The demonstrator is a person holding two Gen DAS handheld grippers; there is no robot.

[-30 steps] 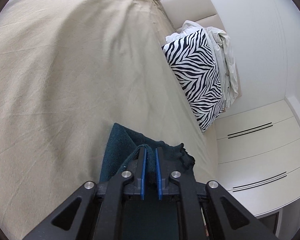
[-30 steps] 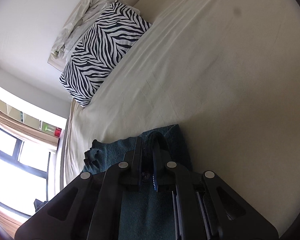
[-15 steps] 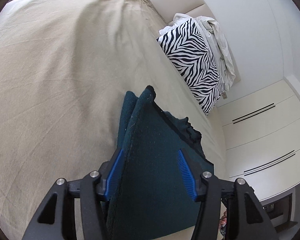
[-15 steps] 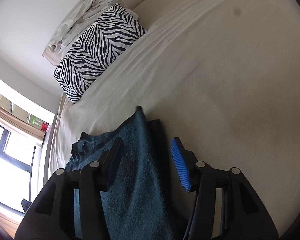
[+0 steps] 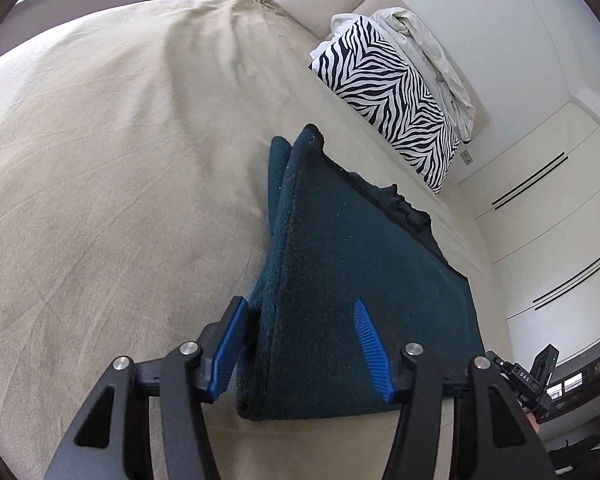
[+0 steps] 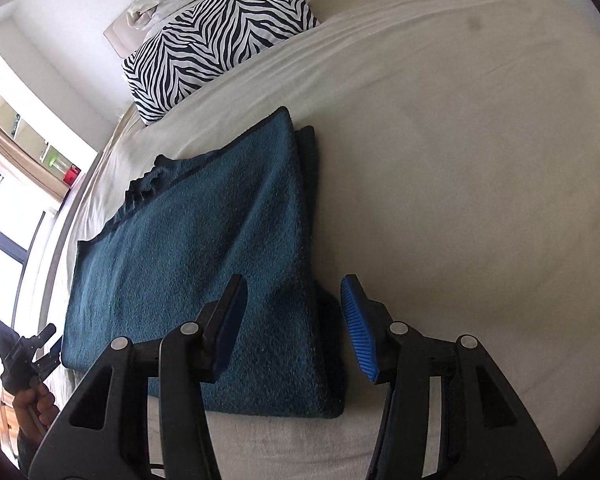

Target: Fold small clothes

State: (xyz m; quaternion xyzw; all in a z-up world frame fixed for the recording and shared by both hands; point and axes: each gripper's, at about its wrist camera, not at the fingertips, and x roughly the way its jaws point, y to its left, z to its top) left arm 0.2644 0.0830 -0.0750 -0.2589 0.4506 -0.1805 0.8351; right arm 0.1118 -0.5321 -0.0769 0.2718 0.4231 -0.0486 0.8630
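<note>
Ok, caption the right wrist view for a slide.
Right gripper, jaws open, above the folded teal cloth on the bed.

The folded cloth [image 5: 352, 280] near the bed's edge is dark teal with a darker, almost black border. The bedsheet [image 5: 120, 160] under it is plain beige. At the far end a pillow [image 5: 396, 92] carries black and white zebra stripes. Both grippers [image 5: 300, 344] [image 6: 296, 320] are black with ribbed blue pads [image 5: 370, 344].
</note>
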